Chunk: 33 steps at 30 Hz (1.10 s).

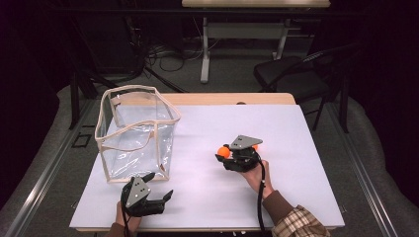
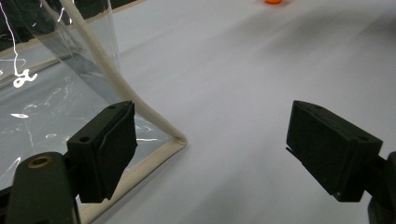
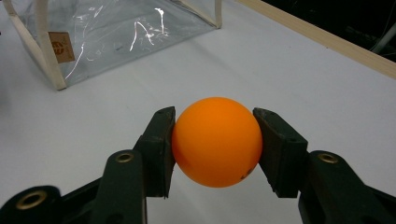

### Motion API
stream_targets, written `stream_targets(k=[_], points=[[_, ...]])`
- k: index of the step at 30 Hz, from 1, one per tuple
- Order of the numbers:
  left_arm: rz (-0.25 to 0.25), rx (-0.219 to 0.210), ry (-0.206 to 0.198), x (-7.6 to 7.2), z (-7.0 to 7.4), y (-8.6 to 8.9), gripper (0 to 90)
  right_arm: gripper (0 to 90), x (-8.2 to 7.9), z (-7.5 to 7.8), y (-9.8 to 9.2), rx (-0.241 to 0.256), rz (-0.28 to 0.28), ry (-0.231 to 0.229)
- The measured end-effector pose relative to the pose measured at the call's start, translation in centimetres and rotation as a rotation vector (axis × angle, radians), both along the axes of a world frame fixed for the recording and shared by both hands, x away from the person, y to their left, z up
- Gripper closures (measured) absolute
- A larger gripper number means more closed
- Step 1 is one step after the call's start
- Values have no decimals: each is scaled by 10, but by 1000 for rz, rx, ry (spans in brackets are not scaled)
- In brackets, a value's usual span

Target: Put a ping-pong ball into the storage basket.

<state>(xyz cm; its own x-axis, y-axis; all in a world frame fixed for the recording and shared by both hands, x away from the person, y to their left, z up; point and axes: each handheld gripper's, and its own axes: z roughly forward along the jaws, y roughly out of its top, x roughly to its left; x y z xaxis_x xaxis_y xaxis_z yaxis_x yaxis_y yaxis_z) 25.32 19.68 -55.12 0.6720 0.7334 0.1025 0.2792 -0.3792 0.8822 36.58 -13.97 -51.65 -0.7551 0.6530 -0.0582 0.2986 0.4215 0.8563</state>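
Clear bag (image 1: 136,133) w/ cream trim stands upright on white tabletop (image 1: 296,133), left side; looks empty inside. Right gripper (image 3: 215,144) fingers clamp orange ball (image 3: 215,140), mid-tabletop, well apart from bag. Left gripper (image 2: 212,149) fingers wide apart, holding nothing, just beside bag's near corner.

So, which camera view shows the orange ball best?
The right gripper view: the orange ball is large and sharp between the jaws. The high view shows it small, partly covered by the tongs; the left gripper view shows an orange sliver.
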Motion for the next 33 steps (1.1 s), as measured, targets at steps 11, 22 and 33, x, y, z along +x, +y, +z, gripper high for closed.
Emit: stream_targets(k=[11,22,33], points=[[-1,-1,4,0,0,0,160,509,7,1,8,11,4,2],[-1,-1,1,0,0,0,160,509,10,3,14,13,5,-5],[2,-4,0,1,0,0,160,509,16,6,22,22,13,-16]])
